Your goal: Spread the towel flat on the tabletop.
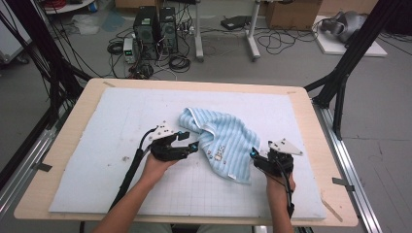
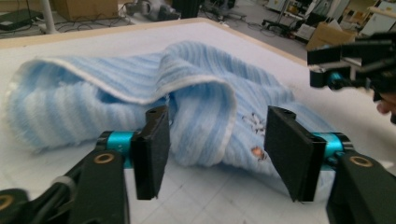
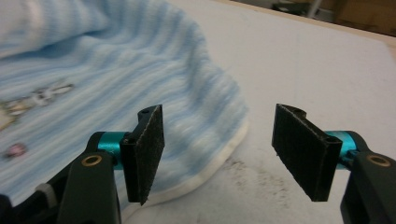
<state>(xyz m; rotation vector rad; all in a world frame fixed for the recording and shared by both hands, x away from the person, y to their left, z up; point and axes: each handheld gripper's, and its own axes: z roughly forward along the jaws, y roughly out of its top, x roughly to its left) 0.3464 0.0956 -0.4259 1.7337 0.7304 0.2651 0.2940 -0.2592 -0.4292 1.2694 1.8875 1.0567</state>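
A light blue striped towel (image 1: 224, 138) with a white hem and small embroidered figures lies crumpled in the middle of the pale blue mat (image 1: 121, 121). My left gripper (image 1: 188, 140) stands open at the towel's left side, its jaws facing a raised fold of the towel (image 2: 201, 107) without touching it. At the towel's right edge my right gripper (image 1: 254, 154) is open too. Its jaws straddle the white hem of the towel (image 3: 205, 135) just above the mat. The right gripper (image 2: 348, 70) also appears at the far right of the left gripper view.
The mat lies on a wooden table (image 1: 311, 126) and carries a grid pattern near the front. Black frame posts (image 1: 347, 63) stand at both back corners. Computers (image 1: 155, 29), cables and boxes sit on the floor beyond the table.
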